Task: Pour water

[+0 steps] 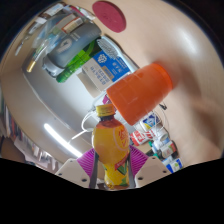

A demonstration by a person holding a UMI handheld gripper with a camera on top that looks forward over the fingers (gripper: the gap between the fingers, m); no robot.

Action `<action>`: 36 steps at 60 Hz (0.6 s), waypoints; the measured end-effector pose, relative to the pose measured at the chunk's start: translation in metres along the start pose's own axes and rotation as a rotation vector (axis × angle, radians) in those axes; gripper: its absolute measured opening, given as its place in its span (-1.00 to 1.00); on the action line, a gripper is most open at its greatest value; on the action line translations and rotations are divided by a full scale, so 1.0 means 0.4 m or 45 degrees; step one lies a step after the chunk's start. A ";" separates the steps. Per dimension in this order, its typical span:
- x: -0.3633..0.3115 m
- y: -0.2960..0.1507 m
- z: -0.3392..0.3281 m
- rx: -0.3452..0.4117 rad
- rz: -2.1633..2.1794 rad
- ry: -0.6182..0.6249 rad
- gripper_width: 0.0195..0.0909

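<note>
Seen from the hand-held gripper (113, 165), tipped hard to one side, so the whole scene leans.

Largest: pale bench (45, 110) filling most of the view, with a bright streak of light across its near left part. At the far left, a dark grey appliance (55, 40) with a green-and-white box (78, 62) leaning on it. Far centre, a dark red round lid or dish (108, 13). Just right of the appliance, a blue-and-white carton (107, 68) lying slanted. Near right, a clutter of small printed packets (160, 135), too small to read.

Orange cup (140, 92) next: lying tilted, mouth turned toward the upper right, base toward the bottle, sitting just beyond and to the right of the fingers.

Yellow bottle (111, 150) held between the purple pads (133, 163), both fingers pressing its sides; pinched firmly, by the look of it. Orange liquid inside, orange cap (105, 111) apparently still on, though hard to be sure.

Key relation: bottle's long axis running straight ahead along the fingers, neck pointing away, with the cup immediately past the neck and slightly right. Judged from this, pouring calls for bringing the neck over the cup's mouth and rolling the wrist; the cap, if really in place, would block any flow. Whether the cup rests on the bench or is held up cannot be told.
</note>
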State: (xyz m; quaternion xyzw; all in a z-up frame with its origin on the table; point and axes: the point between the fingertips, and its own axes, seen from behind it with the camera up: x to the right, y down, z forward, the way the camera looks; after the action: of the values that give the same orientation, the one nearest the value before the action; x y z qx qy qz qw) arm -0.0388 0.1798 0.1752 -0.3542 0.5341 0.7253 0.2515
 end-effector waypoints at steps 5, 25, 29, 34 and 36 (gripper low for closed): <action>-0.022 0.006 -0.003 -0.012 0.108 -0.032 -0.28; -0.032 0.040 0.003 -0.082 0.013 -0.040 -0.27; -0.074 0.065 -0.002 -0.108 -0.225 -0.066 -0.28; -0.150 0.121 -0.008 -0.154 -0.659 -0.082 -0.27; -0.187 0.140 -0.013 -0.175 -0.840 -0.092 -0.28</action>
State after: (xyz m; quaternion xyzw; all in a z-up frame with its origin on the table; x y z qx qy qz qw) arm -0.0325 0.1587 0.2663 -0.4981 0.3310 0.6513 0.4670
